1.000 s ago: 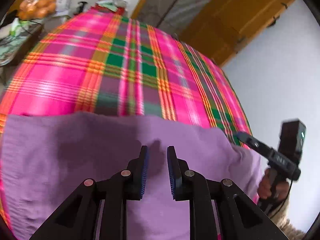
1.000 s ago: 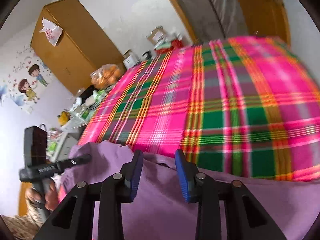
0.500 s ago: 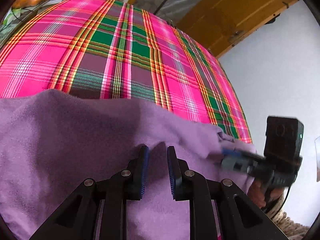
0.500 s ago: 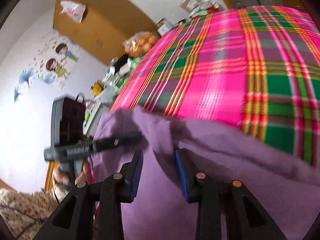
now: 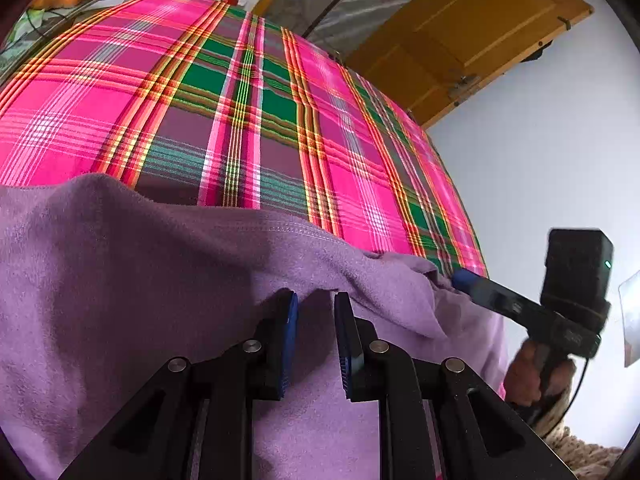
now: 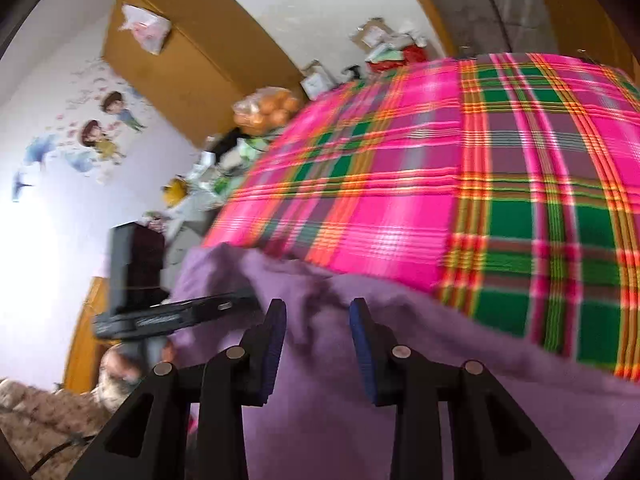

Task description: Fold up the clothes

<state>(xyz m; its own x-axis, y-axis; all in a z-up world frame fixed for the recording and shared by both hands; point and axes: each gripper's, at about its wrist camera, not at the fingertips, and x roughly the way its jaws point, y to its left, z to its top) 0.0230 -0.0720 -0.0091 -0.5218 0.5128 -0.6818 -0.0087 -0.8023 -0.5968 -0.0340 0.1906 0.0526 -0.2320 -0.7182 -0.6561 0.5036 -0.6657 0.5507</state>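
While the person leans over the bed, the left wrist view shows the left gripper (image 5: 313,320) low over a purple garment (image 5: 120,300) spread at the near end of the pink plaid bedspread (image 5: 240,100). Its blue-padded fingers (image 5: 289,332) stand a little apart with a raised fold of the cloth between them; whether the pads pinch that fold I cannot tell. A stitched hem runs along the garment's far edge, and off to the right the other tool reaches in at the cloth's corner, a hand (image 5: 528,376) on its grip.

From the right wrist view, blurred by motion, the right gripper (image 6: 318,336) has its fingers clearly spread, purple cloth bunched in the gap but not clamped. To the left, the left gripper's finger lies against the garment's crumpled corner, near the bed's edge. A bag of oranges (image 6: 266,110) and a wooden wardrobe (image 6: 192,60) stand beyond.

The garment looks soft, fleecy and light: it will sag and wrinkle wherever it is lifted, and thin folds may slip from smooth pads. I would judge the stitched hem and the corners the firmest places to take hold, one per gripper.
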